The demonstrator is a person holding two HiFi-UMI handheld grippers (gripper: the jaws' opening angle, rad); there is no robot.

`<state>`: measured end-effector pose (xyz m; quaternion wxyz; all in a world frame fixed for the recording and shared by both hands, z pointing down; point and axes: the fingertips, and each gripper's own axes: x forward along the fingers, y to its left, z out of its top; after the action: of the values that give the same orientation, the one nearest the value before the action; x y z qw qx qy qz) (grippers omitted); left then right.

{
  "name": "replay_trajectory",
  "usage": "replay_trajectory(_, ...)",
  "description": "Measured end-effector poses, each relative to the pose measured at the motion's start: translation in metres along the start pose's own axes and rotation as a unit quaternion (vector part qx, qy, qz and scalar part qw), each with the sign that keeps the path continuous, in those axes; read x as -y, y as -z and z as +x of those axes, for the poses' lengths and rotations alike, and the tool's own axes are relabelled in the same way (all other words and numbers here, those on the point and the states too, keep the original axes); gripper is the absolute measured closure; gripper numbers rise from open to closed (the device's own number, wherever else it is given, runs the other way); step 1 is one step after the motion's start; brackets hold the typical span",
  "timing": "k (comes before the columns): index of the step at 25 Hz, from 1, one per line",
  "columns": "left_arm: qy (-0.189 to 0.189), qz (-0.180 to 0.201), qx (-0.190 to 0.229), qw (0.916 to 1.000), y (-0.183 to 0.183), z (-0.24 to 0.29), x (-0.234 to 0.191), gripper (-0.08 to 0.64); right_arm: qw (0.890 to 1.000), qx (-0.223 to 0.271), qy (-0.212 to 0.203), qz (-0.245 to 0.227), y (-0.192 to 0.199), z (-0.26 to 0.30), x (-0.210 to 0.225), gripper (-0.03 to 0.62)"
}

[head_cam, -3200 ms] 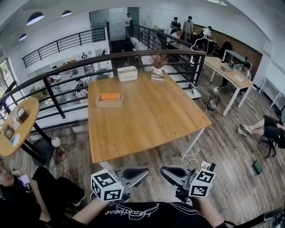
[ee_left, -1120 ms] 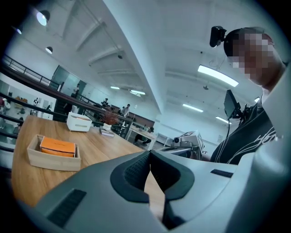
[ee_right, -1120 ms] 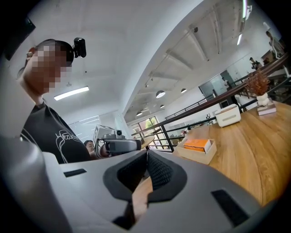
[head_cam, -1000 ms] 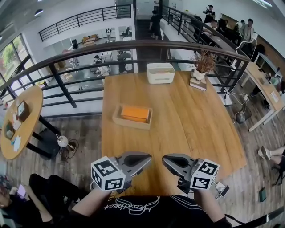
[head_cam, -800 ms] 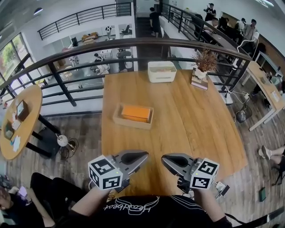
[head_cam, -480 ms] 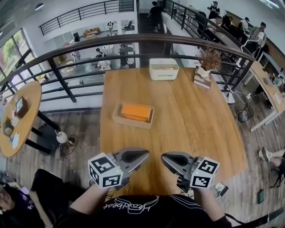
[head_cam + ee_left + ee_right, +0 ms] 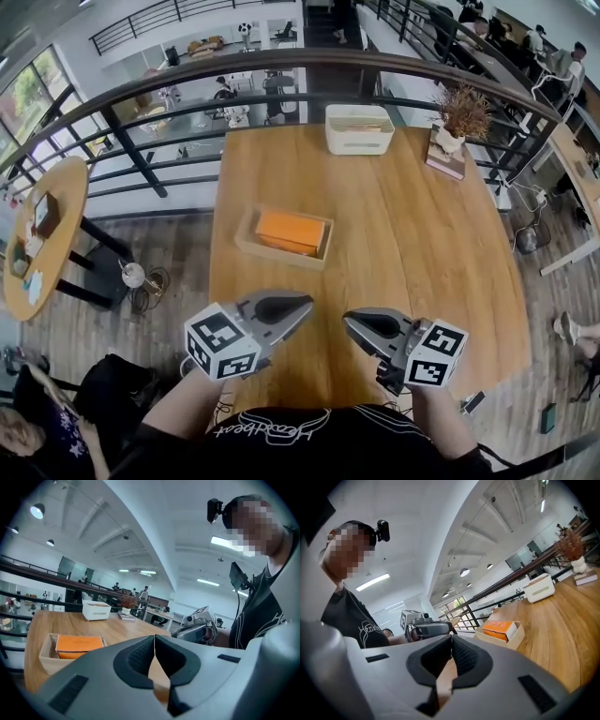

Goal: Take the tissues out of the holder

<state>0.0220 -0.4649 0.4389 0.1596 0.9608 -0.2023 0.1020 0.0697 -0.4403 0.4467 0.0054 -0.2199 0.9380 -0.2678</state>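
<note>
The step in hand, I think, is reaching out to the tissues. The flat orange pack of tissues lies inside the low, light wooden tray holder. The tray sits on the left middle part of the long brown wooden table, well apart from both claws.

To do this step well, one claw should go over the tray and open wide before it gets there. It should come down from above, with one jaw on each long side of the pack. It should not bump the tray wall. The pack looks soft, so a gentle squeeze is best. Then it should lift straight up. The tray looks light and may come up too, so the other claw could press on its rim to keep it down.

A white box with a wooden top stands at the far edge of the table. A dry brown plant in a white pot stands at the far right corner. Neither is in the way.

The left gripper is closed. Its two dark pads meet at the tip, and there is nothing between them. The right gripper is closed too, and it is empty. Both claws hang side by side over the near end of the table. They touch nothing.
</note>
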Motion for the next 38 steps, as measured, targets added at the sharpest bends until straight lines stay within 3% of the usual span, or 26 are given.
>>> replay_trajectory(8, -0.014, 0.058, -0.039, 0.9975, 0.004, 0.022, -0.048, 0.533, 1.0, -0.021, -0.007, 0.021, 0.012, 0.015, 0.032, 0.574)
replay_trajectory(12, -0.028, 0.107, -0.076, 0.9909, 0.005, 0.04, -0.081, 0.405, 0.999, -0.028, -0.009, 0.039, 0.02, 0.02, 0.045, 0.574)
replay_trajectory(15, -0.039, 0.159, -0.117, 0.9796, 0.011, 0.051, -0.109, 0.379, 0.998, -0.034, -0.009, 0.05, 0.028, 0.02, 0.054, 0.574)
replay_trajectory(19, -0.048, 0.226, -0.181, 0.956, 0.021, 0.059, -0.145, 0.338, 0.996, -0.043, -0.01, 0.076, 0.044, 0.021, 0.063, 0.574)
replay_trajectory(25, -0.051, 0.303, -0.277, 0.9105, 0.038, 0.069, -0.201, 0.276, 0.992, -0.057, -0.005, 0.109, 0.066, 0.014, 0.085, 0.574)
replay_trajectory(30, -0.047, 0.326, -0.338, 0.8818, 0.051, 0.081, -0.235, 0.27, 0.992, -0.06, -0.01, 0.113, 0.068, 0.012, 0.096, 0.574)
replay_trajectory(35, 0.003, 0.354, -0.425, 0.833, 0.077, 0.083, -0.242, 0.261, 0.99, -0.075, -0.009, 0.118, 0.074, 0.014, 0.107, 0.574)
replay_trajectory(38, 0.016, 0.354, -0.448, 0.821, 0.085, 0.09, -0.247, 0.261, 0.989, -0.075, -0.01, 0.126, 0.08, 0.016, 0.109, 0.574)
